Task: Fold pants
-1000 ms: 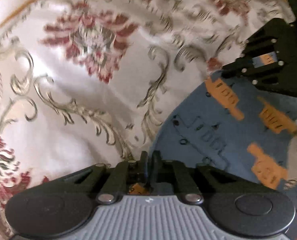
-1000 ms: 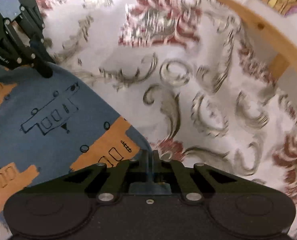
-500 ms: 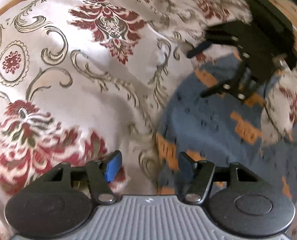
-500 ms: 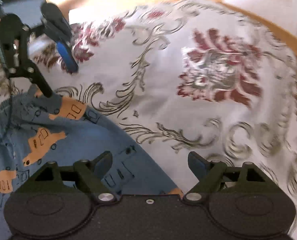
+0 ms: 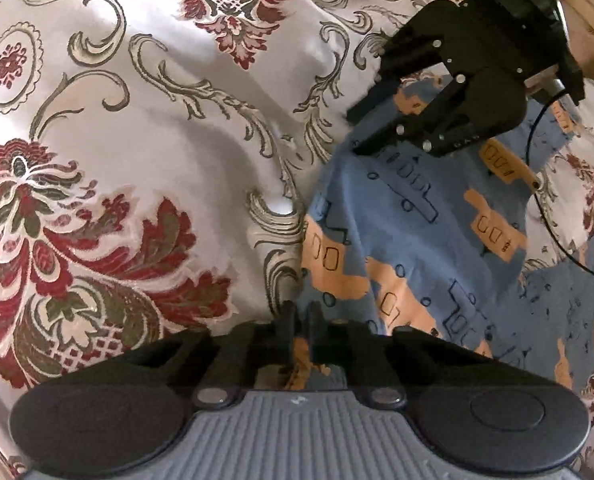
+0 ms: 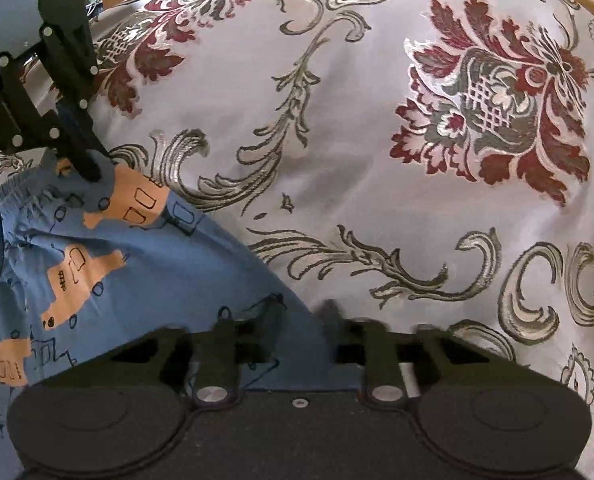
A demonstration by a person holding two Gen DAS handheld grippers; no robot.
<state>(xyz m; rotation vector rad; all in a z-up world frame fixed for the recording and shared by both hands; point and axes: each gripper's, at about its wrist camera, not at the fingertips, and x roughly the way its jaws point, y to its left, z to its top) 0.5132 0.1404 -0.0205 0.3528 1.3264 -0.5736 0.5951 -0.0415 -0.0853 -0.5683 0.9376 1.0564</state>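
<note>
Left wrist view: left gripper (image 5: 300,322) pinches the pants (image 5: 413,240) edge on the cloth (image 5: 137,160). Right gripper (image 6: 301,312), fingers spread, straddles the pants' far edge.

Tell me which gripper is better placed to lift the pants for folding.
Left: the left gripper is shut on the pants edge, while the right gripper is open, gripping nothing.

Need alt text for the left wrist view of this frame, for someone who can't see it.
The left gripper is shut on the edge of blue pants with orange vehicle prints, lying on a cream floral bedspread. The right gripper reaches onto the pants' far edge at upper right.
</note>
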